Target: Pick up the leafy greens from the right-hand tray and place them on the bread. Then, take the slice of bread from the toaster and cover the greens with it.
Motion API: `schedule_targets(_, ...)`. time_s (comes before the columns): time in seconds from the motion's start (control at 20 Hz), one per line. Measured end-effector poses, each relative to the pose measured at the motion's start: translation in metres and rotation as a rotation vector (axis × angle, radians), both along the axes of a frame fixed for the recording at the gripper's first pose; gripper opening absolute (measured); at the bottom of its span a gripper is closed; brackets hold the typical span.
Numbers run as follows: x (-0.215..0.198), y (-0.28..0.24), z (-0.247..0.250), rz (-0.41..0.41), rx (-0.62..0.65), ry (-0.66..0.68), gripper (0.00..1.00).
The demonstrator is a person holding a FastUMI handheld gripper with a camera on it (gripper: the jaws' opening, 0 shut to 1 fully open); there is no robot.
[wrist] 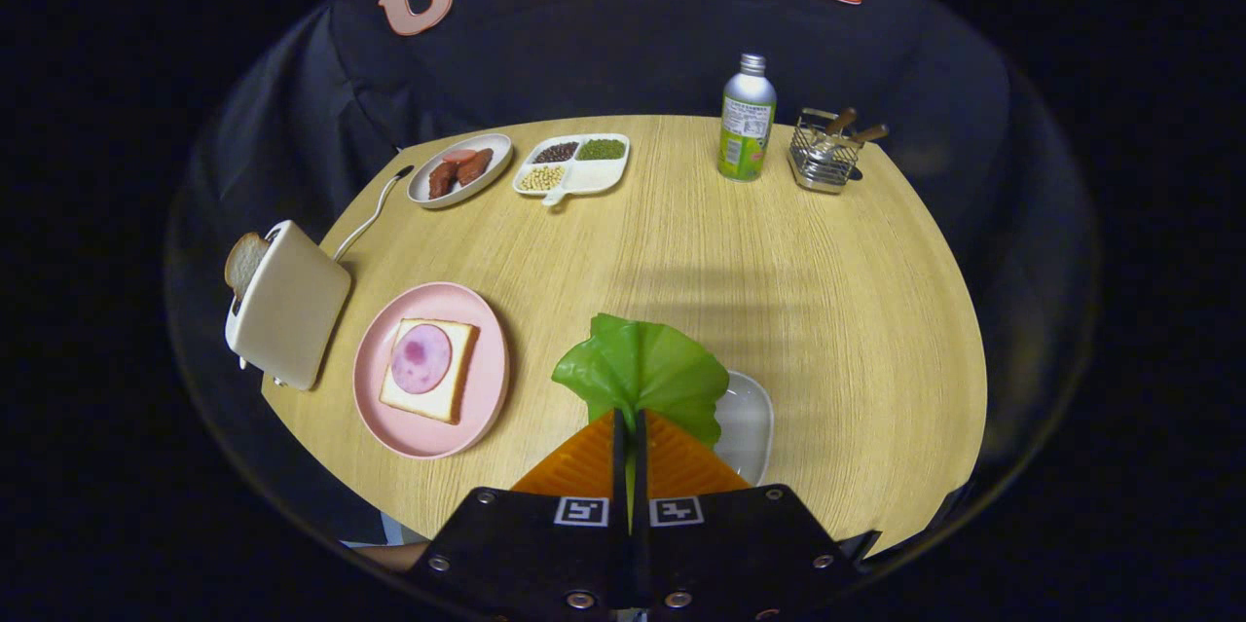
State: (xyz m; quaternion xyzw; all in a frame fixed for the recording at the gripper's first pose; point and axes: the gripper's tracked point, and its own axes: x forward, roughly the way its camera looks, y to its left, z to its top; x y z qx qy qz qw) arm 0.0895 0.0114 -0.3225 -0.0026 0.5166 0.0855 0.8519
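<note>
Pinching the leafy greens in my gripper above the right-hand tray; pink plate holds ham-topped bread.

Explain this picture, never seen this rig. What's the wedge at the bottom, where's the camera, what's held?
No robot arm: a person carries a hand-held gripper. The camera rides on it and looks forward along its two fingers, the wedge you see. The fingers are closed on the stem of a green leaf, above a pale tray. On the wooden table: a pink plate with bread topped by a meat slice, a toaster holding another slice, two food dishes, a bottle and a wire basket.
</note>
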Motion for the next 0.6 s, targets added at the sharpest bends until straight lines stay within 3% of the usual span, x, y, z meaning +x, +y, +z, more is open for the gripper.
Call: schedule_targets(0.6, 0.014, 0.103, 0.024, 0.16, 0.017, -0.021, 0.01)
